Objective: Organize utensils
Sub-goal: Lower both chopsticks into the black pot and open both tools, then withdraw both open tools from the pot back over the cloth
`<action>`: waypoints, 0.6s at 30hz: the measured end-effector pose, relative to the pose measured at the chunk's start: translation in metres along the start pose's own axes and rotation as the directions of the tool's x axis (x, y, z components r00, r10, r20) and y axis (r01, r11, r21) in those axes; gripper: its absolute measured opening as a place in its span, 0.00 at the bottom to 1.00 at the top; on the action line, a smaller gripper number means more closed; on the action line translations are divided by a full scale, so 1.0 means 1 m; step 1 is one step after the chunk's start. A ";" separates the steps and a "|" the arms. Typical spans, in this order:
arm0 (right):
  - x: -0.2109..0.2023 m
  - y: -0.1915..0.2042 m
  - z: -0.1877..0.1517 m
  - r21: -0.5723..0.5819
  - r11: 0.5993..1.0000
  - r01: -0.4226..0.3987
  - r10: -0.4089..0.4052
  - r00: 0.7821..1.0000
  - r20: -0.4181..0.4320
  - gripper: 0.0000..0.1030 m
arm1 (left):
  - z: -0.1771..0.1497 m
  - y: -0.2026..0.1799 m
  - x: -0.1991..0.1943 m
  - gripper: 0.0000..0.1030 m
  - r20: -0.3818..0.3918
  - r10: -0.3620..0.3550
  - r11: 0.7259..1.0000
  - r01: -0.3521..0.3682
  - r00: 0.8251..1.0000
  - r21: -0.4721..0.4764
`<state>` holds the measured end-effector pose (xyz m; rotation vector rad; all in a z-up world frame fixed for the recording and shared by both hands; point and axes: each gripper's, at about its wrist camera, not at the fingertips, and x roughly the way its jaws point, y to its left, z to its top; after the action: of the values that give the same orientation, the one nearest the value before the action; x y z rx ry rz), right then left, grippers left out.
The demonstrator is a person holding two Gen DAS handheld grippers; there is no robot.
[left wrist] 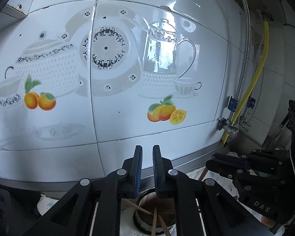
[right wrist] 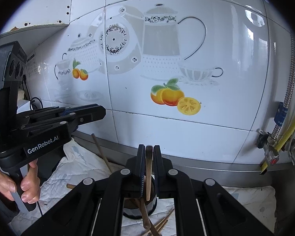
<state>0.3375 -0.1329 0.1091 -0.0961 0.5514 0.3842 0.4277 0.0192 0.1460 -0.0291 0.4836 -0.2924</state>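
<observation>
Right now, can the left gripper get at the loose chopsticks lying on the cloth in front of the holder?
Probably not directly: the left gripper hangs empty over the holder, while the right gripper, clamping a chopstick, sits above the loose chopsticks.

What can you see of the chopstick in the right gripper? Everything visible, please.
The chopstick is a slim brown stick, wood or bamboo by its look, darker at its top end. It stands nearly upright, clamped between the blue-padded fingers of the right gripper, its top about level with the fingertips. Its lower end hangs over the open mouth of the round dark holder, where other chopsticks already lean. Whether it touches them cannot be told.
</observation>
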 end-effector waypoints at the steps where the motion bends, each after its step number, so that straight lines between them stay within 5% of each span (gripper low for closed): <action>1: -0.001 0.000 0.000 0.000 1.000 0.001 -0.001 1.000 -0.001 0.12 | -0.001 0.001 -0.004 0.25 0.003 0.001 1.000 -0.001 1.000 -0.002; 3: -0.007 0.000 -0.001 0.001 1.000 0.009 -0.009 1.000 0.005 0.16 | -0.002 0.000 -0.011 0.36 0.015 0.013 1.000 -0.013 1.000 0.001; 8: -0.023 0.001 0.001 0.008 1.000 0.012 -0.013 1.000 0.027 0.29 | -0.003 0.000 -0.033 0.39 0.025 0.011 1.000 -0.010 1.000 -0.006; 11: -0.036 0.002 0.000 0.005 1.000 0.020 -0.020 0.999 0.039 0.32 | -0.008 -0.002 -0.053 0.56 0.045 0.025 1.000 -0.025 0.999 -0.004; 18: -0.072 0.004 -0.017 0.013 0.999 0.041 -0.042 0.996 0.073 0.43 | -0.027 0.001 -0.097 0.57 0.048 0.045 0.999 -0.045 0.998 -0.009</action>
<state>0.2713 -0.1563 0.1332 -0.0815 0.4781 0.3427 0.3334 0.0484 0.1657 -0.0330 0.4374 -0.2453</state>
